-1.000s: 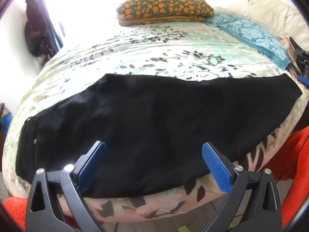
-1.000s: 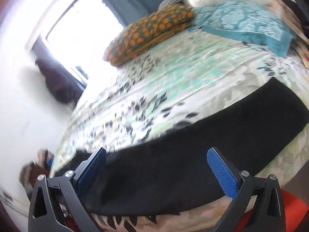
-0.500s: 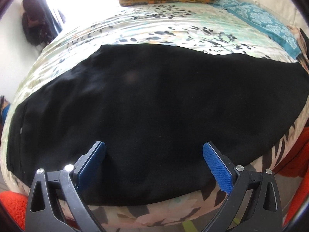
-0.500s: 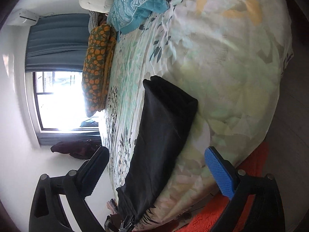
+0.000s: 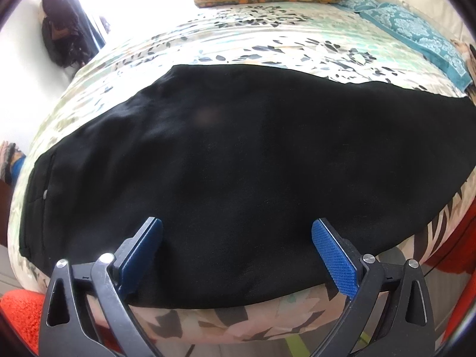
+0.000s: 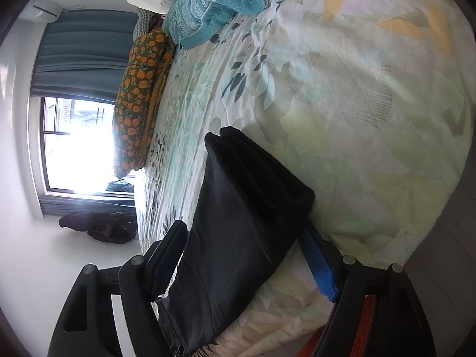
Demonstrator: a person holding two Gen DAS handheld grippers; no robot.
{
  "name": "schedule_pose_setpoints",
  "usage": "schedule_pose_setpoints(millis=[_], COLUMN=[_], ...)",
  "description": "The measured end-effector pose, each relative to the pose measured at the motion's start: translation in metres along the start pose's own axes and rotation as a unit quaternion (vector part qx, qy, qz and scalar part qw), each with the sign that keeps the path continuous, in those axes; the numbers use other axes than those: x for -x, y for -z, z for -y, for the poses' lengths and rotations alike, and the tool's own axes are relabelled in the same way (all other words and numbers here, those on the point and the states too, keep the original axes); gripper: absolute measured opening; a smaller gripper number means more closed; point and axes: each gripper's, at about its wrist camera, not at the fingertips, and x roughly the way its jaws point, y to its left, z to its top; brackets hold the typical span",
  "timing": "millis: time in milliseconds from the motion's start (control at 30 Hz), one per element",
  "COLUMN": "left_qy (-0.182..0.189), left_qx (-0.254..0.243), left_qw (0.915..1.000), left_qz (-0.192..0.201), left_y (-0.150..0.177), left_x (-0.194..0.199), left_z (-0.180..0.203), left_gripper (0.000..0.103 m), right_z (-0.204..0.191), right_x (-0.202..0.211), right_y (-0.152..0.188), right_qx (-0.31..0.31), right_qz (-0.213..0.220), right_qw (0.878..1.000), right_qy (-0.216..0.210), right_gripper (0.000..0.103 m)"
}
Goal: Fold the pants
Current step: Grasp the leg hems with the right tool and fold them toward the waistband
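Pants are laid lengthwise along the near edge of the bed. Left tongs are held wide open above them, empty. Right tongs have been rolled sideways and advanced, now straddling the hem end, unclosed; a grasp appears imminent.

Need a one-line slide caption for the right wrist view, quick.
Right gripper, jaws open, straddles the hem end of the black pants lying along the floral bedspread.
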Motion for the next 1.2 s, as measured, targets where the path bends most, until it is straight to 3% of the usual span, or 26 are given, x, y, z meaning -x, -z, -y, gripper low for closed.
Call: schedule_pose_setpoints(millis=[100, 200, 233, 267, 300, 433, 533, 600, 633, 667, 733, 867, 967, 1100, 1200], left_qy=[0.002, 0.028, 0.044, 0.063, 0.085, 0.170, 0.214, 0.203, 0.189, 0.161, 0.145, 0.214, 0.222, 0.187, 0.153], left_qx=[-0.001, -0.002, -0.009, -0.019, -0.034, -0.086, -0.090, -0.122, -0.151, -0.180, -0.208, -0.113, -0.028, 0.067, 0.118], left_qw=[1.0000, 0.9995, 0.9988, 0.9975, 0.9952, 0.9807, 0.9727, 0.9713, 0.9689, 0.9685, 0.9669, 0.9689, 0.9734, 0.9790, 0.9808], left_qz=[0.003, 0.016, 0.022, 0.028, 0.034, 0.046, 0.013, -0.014, -0.053, -0.062, -0.032, -0.049, -0.049, -0.045, -0.024], left_y=[-0.002, -0.011, -0.017, -0.024, -0.033, -0.064, -0.074, -0.069, -0.063, -0.057, -0.053, -0.067, -0.073, -0.061, -0.039], left_x=[0.004, 0.016, 0.022, 0.028, 0.034, 0.046, 0.029, 0.006, -0.014, -0.024, -0.017, 0.000, 0.011, 0.021, 0.032], left_z=[0.004, 0.019, 0.030, 0.045, 0.064, 0.145, 0.200, 0.233, 0.251, 0.266, 0.274, 0.225, 0.163, 0.067, 0.009], left_gripper=[0.100, 0.100, 0.100, 0.100, 0.100, 0.100, 0.100, 0.100, 0.101, 0.103, 0.102, 0.100, 0.100, 0.100, 0.100], right_z=[0.008, 0.011, 0.011, 0.014, 0.019, 0.033, 0.024, 0.018, 0.015, 0.013, 0.007, -0.029, -0.068, -0.123, -0.161], right_x=[0.000, 0.000, -0.001, -0.001, -0.001, 0.000, 0.002, 0.004, 0.005, 0.006, 0.010, 0.018, 0.013, -0.017, -0.054], right_y=[-0.001, -0.002, -0.002, -0.002, -0.002, 0.000, 0.000, 0.000, 0.001, 0.001, 0.004, 0.018, 0.041, 0.091, 0.141], right_qx=[-0.015, -0.020, -0.022, -0.026, -0.035, -0.071, -0.052, -0.036, -0.030, -0.027, -0.020, 0.028, 0.068, 0.106, 0.142], right_qz=[0.006, 0.009, 0.010, 0.011, 0.011, 0.012, 0.016, 0.018, 0.019, 0.019, 0.019, 0.004, -0.018, -0.061, -0.089], right_qw=[1.000, 1.000, 1.000, 1.000, 0.999, 0.997, 0.998, 0.999, 0.999, 0.999, 0.999, 0.997, 0.991, 0.980, 0.974], right_qy=[-0.011, -0.015, -0.010, -0.003, 0.008, -0.012, -0.008, -0.013, -0.015, -0.020, -0.035, -0.077, -0.111, -0.155, -0.154], right_gripper=[0.077, 0.073, 0.062, 0.036, 0.018, 0.017, 0.017, 0.017, 0.017, 0.016, 0.016, 0.014, 0.014, 0.014, 0.014])
